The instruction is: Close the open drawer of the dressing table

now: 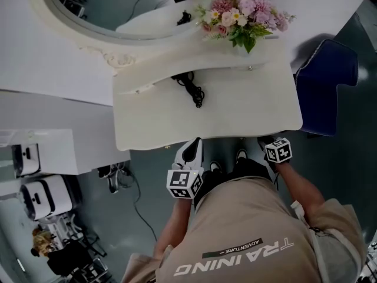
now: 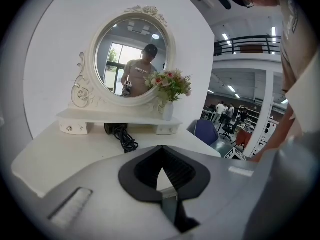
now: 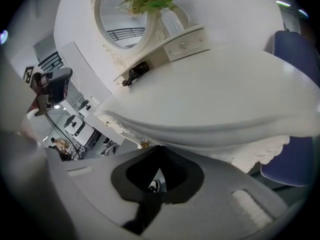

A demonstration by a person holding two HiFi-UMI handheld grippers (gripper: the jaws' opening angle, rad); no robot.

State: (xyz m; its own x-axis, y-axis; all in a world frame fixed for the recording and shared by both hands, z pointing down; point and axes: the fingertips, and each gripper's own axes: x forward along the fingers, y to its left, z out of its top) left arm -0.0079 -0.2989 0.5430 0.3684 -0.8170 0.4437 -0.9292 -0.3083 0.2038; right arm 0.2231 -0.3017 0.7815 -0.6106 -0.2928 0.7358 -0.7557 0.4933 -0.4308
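The white dressing table [image 1: 247,108] stands in front of me with an oval mirror [image 1: 112,7] at its back. No drawer sticks out past its front edge in the head view. Two small shelf drawers [image 2: 72,127] [image 3: 186,44] sit flush. Under the top, the right gripper view shows a carved apron with a gold knob [image 3: 145,144]. My left gripper [image 1: 192,149] [image 2: 161,149] is shut and empty, just at the table's front edge. My right gripper [image 1: 268,141] [image 3: 159,149] is shut and empty too, low in front of the apron.
A vase of pink flowers [image 1: 241,16] stands at the back right of the top. A black corded device [image 1: 191,87] lies near the middle. A dark blue chair [image 1: 327,84] is to the right. White machines [image 1: 41,196] stand on the floor at left.
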